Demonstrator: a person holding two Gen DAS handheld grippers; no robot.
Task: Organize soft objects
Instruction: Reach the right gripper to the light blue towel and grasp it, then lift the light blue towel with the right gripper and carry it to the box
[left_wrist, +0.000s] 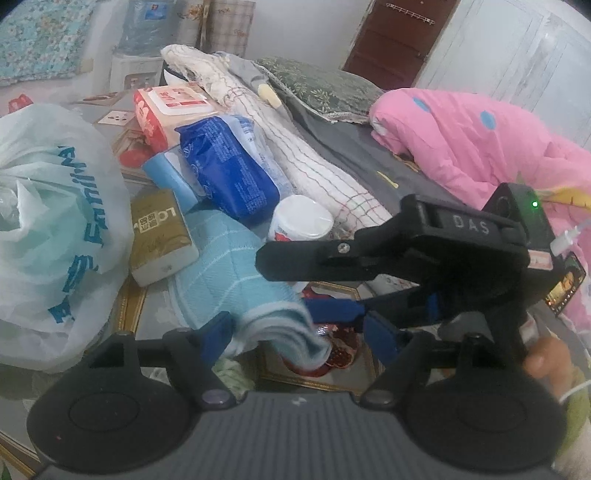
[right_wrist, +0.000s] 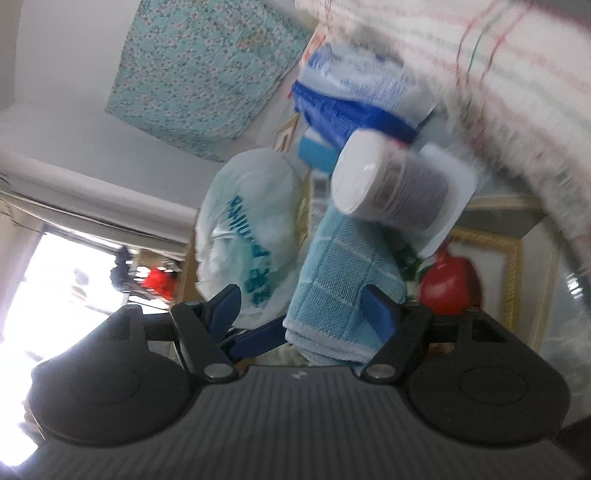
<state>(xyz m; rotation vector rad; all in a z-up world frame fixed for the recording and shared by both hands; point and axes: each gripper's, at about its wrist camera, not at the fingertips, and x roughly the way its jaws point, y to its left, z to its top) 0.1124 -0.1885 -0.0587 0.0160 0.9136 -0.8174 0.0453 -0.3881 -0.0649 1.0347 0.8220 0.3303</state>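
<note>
The left gripper has its fingers spread around the end of the light blue towel at 6 o'clock. The right gripper, rolled sideways, also spread, straddles the same towel. Beyond, at 12, a white jar blurs; the striped cloth is cut off.

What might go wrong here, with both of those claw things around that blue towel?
1. Both grippers, left and right, crowd one end of the towel; their fingers might collide.
2. The white cup sits right against the towel; pulling could tip it.
3. The gold tissue pack leans on the towel and may slide.
</note>
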